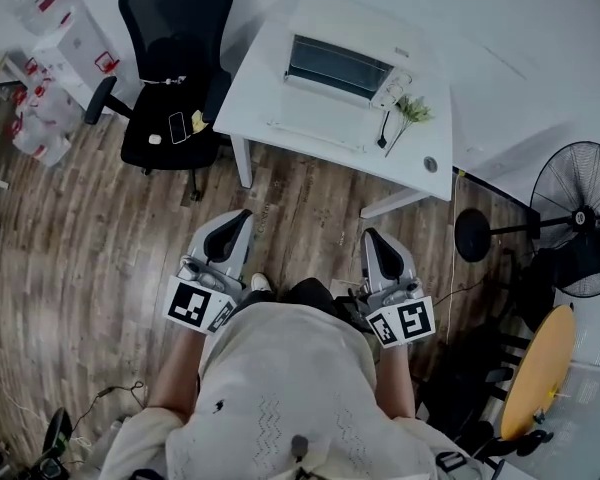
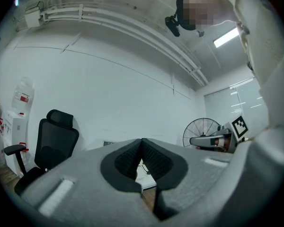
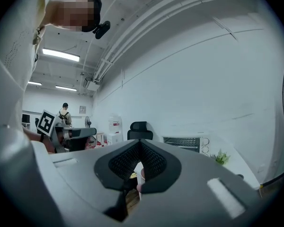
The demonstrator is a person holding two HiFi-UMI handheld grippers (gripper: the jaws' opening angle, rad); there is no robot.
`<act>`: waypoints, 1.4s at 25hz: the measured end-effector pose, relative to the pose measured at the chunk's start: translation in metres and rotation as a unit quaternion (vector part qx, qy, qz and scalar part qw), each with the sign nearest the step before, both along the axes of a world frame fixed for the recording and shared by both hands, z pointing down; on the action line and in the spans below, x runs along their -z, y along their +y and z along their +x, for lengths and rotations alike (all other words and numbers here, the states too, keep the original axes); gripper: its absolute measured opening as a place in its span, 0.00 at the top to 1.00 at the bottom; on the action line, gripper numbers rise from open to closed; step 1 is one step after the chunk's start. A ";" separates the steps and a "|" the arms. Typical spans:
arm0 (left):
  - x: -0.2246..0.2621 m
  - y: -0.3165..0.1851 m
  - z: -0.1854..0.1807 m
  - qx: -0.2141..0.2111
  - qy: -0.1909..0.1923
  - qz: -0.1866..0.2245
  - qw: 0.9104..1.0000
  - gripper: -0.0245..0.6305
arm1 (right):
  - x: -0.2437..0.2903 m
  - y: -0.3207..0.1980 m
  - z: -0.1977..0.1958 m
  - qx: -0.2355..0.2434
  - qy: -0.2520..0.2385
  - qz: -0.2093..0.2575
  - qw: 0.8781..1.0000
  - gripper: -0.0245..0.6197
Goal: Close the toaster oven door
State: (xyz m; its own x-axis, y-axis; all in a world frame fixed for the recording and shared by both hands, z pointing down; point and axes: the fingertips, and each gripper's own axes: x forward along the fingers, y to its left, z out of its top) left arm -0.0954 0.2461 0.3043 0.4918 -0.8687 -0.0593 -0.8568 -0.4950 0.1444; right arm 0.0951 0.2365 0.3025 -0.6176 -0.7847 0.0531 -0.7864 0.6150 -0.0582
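The white toaster oven [image 1: 340, 68] stands at the back of a white table [image 1: 280, 93], well ahead of both grippers. Its door [image 1: 315, 128] appears folded down flat in front of the dark opening. In the right gripper view the toaster oven [image 3: 182, 143] is small and far off to the right. My left gripper [image 1: 244, 214] and right gripper [image 1: 370, 234] are held side by side over the wooden floor, short of the table. The jaws of the left gripper [image 2: 142, 141] and of the right gripper [image 3: 140, 143] meet at the tips with nothing between them.
A black office chair [image 1: 170, 78] with a phone on its seat stands left of the table. A small plant [image 1: 412, 110] sits right of the oven. A standing fan [image 1: 580, 218] and a yellow round table [image 1: 540, 368] are at the right. Bags and boxes [image 1: 40, 118] line the left wall.
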 end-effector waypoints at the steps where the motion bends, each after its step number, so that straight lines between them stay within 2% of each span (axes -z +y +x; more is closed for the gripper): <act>1: -0.002 -0.003 -0.002 0.000 0.001 -0.003 1.000 0.96 | -0.001 -0.003 -0.003 -0.001 0.003 -0.001 1.000 0.95; 8: -0.011 -0.031 0.002 -0.017 -0.002 -0.013 1.000 0.96 | -0.012 -0.028 0.000 -0.015 0.009 -0.013 1.000 0.95; 15: -0.020 -0.062 -0.004 -0.012 -0.006 -0.025 1.000 0.96 | -0.025 -0.066 -0.005 -0.017 0.007 -0.027 0.999 0.95; 27: -0.022 -0.157 -0.010 0.001 -0.019 -0.031 0.999 0.96 | -0.030 -0.176 -0.018 0.001 -0.001 -0.029 1.000 0.95; 35: -0.022 -0.220 -0.007 0.024 -0.028 -0.037 0.999 0.96 | -0.031 -0.251 -0.023 0.033 -0.005 -0.030 0.999 0.95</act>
State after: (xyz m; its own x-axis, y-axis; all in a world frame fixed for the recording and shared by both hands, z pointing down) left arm -0.1026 0.0259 0.3262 0.4496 -0.8926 0.0325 -0.8873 -0.4422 0.1312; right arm 0.0719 -0.0146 0.3335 -0.6689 -0.7375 0.0928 -0.7432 0.6608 -0.1049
